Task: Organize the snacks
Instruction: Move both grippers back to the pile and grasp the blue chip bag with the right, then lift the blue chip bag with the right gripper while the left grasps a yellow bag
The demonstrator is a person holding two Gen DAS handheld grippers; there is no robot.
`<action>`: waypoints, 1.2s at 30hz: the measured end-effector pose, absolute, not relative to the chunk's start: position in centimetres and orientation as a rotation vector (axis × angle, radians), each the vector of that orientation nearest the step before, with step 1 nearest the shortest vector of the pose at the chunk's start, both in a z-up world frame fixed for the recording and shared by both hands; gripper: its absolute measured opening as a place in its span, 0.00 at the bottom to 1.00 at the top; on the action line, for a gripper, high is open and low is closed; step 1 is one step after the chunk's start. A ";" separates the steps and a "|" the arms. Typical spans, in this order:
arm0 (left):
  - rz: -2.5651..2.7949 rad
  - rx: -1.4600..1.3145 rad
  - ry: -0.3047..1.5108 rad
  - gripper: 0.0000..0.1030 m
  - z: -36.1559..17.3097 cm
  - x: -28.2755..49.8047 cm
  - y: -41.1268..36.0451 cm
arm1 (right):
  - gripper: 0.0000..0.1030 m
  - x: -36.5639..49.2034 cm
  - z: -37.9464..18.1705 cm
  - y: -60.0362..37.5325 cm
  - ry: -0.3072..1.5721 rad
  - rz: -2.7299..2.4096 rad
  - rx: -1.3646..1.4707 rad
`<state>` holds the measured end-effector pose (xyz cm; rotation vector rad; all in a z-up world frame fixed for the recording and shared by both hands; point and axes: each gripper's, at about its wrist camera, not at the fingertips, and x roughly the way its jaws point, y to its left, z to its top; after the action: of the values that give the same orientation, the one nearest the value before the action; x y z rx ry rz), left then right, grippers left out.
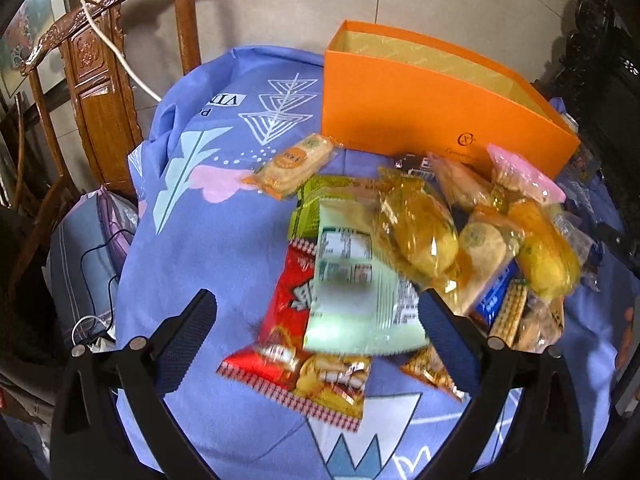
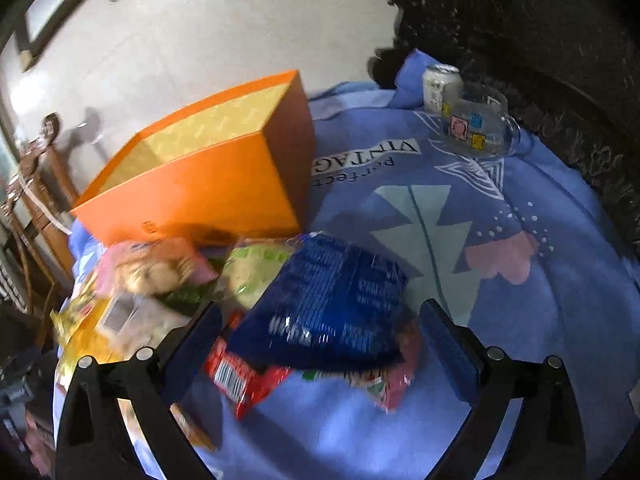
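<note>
A heap of snack packets lies on the blue patterned cloth (image 1: 208,240) in front of an open orange box (image 1: 440,108). In the left wrist view my left gripper (image 1: 316,320) is open just above a pale green packet (image 1: 352,292) that rests on a red packet (image 1: 296,340). Yellow wrapped snacks (image 1: 416,232) lie to their right, and a cracker packet (image 1: 292,164) lies apart near the box. In the right wrist view my right gripper (image 2: 324,336) stands wide open around a blue packet (image 2: 332,300) without pressing it. A red packet (image 2: 240,376) lies under the blue one. The orange box (image 2: 200,188) is behind them, to the left.
A glass mug (image 2: 480,124) and a drink can (image 2: 438,84) stand at the far right of the cloth. A carved wooden chair (image 1: 96,64) with a white cable is behind the table on the left. Dark carved furniture (image 2: 540,40) borders the right side.
</note>
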<state>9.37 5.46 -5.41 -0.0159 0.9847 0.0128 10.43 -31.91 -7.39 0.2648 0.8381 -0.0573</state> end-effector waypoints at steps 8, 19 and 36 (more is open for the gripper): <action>-0.003 -0.010 0.998 0.96 -6.0 13.4 3.4 | 0.97 13.9 -9.8 -31.0 0.929 -0.107 0.273; -0.032 0.028 0.960 0.96 -4.1 15.4 2.1 | 0.90 12.6 -10.8 -32.7 0.855 0.002 0.380; -0.044 0.184 1.064 0.93 -7.1 18.9 -1.7 | 0.90 11.6 -9.1 -35.4 0.801 0.092 0.491</action>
<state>18.93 -1.74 -7.09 0.1844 1.0635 -0.0437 11.57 -35.45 -9.10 0.4915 0.8011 0.0916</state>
